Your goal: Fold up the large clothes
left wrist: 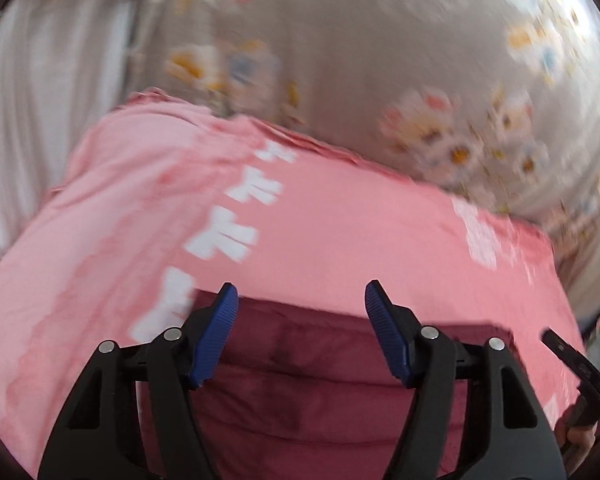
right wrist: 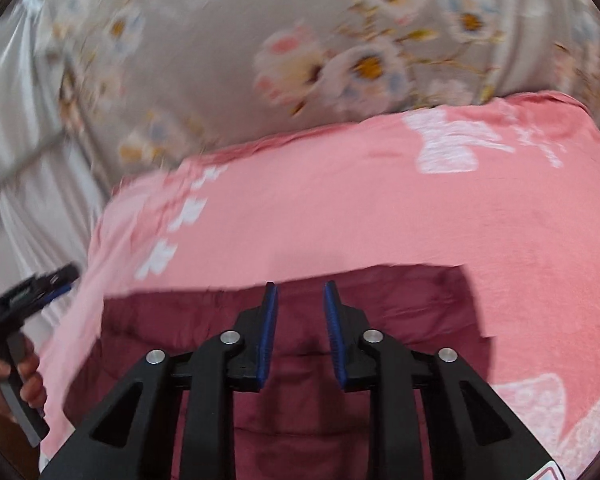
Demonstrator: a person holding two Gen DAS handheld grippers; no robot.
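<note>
Pink cloth (left wrist: 340, 220) lies flat across the flowered bedsheet (left wrist: 360, 60), open space above both; white curtain (left wrist: 40, 100) closes off the left side.

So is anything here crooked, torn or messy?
Nothing stands out. The pink garment lies folded and fairly flat on the floral sheet, with no tear or spill showing. The left gripper and right gripper hold nothing. Both pictures are blurred, so small flaws could hide.

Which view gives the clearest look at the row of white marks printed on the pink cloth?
The left wrist view: the row of white marks sits large near the middle of the pink cloth. In the right wrist view the same row is smaller, blurrier and off to the left.
</note>
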